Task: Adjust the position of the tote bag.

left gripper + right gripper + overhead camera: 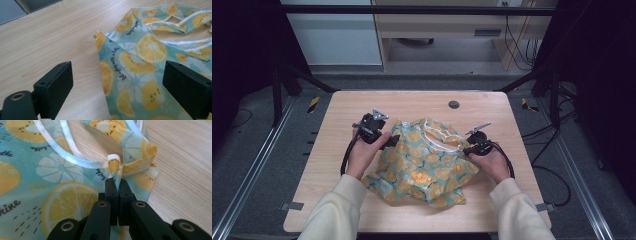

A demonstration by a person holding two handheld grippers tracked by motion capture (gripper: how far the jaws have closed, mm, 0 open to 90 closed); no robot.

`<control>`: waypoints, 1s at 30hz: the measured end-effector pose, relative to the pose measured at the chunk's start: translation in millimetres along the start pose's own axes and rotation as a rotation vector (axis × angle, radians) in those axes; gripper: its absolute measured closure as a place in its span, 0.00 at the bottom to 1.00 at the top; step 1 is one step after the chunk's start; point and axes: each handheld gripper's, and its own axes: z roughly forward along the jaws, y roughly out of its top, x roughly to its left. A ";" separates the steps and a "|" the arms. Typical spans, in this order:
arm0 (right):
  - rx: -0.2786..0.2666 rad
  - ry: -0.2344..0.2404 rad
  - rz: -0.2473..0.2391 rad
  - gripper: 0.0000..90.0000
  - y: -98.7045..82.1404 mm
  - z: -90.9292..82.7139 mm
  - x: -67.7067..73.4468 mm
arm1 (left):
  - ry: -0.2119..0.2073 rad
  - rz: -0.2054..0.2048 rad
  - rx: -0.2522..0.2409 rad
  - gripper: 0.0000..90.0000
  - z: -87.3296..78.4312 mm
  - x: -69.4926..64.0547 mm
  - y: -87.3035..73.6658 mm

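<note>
My right gripper (115, 181) is pinched tight on the bag's (427, 162) rim at mid-table; my left gripper (117, 87) gapes wide astride its other edge, touching nothing; thin, limp, slippery cloth, so grab the hems.

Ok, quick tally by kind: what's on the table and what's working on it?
Fruit-print cloth bag: 1
Grippers: 2, the left gripper open beside the bag's edge, the right gripper shut on a fold of the bag
Table: 1
Total: 4
</note>
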 end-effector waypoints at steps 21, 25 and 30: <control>-0.013 0.001 -0.007 1.00 0.1 1.7 2.1 | -0.086 -0.079 0.145 0.33 39.0 -0.8 -8.3; -0.013 0.002 -0.020 1.00 0.3 1.5 2.3 | -0.097 -0.070 0.148 0.58 39.1 -1.2 -11.0; -0.031 -0.003 -0.021 1.00 1.1 -0.8 2.5 | -0.102 0.004 0.138 0.91 34.5 -6.2 -12.6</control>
